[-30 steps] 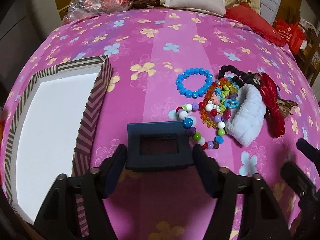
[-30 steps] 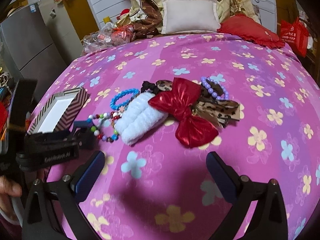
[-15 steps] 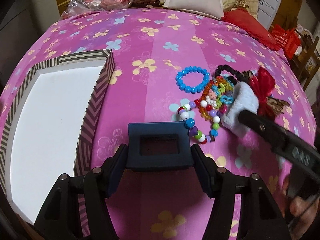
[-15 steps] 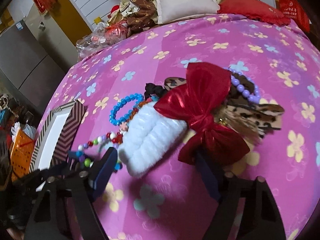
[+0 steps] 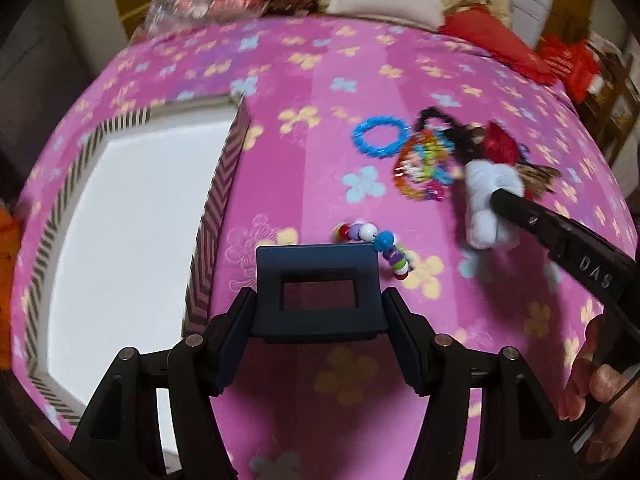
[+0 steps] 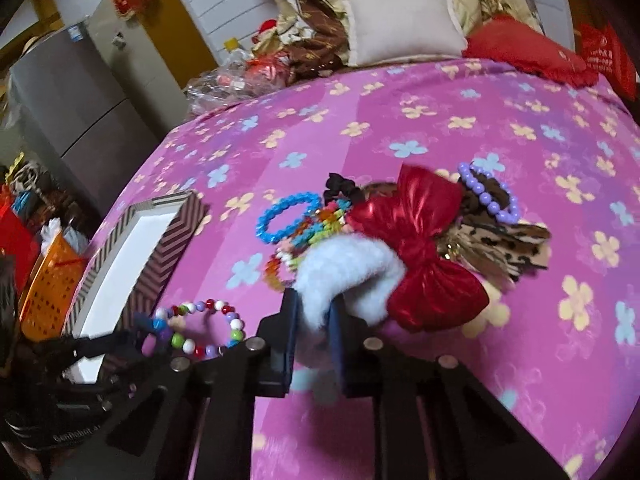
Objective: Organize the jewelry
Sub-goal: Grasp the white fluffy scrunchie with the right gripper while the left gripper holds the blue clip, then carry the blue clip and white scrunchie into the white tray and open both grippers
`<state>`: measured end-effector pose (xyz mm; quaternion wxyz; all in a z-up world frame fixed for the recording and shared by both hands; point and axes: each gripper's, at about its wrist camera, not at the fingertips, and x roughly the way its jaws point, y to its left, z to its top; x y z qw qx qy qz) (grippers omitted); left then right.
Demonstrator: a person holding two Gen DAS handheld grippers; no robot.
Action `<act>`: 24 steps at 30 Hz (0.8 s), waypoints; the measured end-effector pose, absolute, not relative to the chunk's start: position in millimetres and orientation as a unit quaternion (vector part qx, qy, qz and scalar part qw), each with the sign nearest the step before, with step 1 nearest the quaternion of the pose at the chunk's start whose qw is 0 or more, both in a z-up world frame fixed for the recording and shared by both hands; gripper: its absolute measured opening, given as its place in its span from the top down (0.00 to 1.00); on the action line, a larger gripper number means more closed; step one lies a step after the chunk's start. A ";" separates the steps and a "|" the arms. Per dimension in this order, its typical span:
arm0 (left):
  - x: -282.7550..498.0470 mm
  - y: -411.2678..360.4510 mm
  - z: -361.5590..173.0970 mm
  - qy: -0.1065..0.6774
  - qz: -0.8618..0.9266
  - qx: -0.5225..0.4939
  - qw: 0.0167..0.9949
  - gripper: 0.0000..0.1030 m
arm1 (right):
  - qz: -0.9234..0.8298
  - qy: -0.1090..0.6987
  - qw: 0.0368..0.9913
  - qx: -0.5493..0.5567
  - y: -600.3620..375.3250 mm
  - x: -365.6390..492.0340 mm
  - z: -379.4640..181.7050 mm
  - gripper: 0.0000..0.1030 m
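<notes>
On the right gripper (image 5: 500, 196) arm, only "DAS" reads clearly.

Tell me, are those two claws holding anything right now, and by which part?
The left gripper holds a dark blue hair claw clip by its two sides. The right gripper is closing on the near end of the white fluffy scrunchie.

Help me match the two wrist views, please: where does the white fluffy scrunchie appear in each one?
Left wrist view: white fluffy scrunchie at right of centre, at the tip of the right gripper.
Right wrist view: scrunchie at centre, pinched between the closing jaws.
Shared landmark: blue bead bracelet, just beyond the scrunchie to the left.
</notes>
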<state>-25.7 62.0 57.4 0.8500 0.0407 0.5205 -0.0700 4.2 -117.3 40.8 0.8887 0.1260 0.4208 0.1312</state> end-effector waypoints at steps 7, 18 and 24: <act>-47.1 59.1 52.6 0.536 -0.060 0.065 0.840 0.52 | 0.147 0.413 0.890 0.122 -124.0 -38.5 57.2 0.86; -77.1 79.5 90.3 0.513 -0.087 0.005 0.854 0.52 | 0.187 0.398 0.887 0.141 -123.5 -75.8 86.7 0.86; -81.0 108.5 106.7 0.497 -0.068 -0.012 0.865 0.52 | 0.214 0.388 0.887 0.128 -97.4 -77.9 104.9 0.86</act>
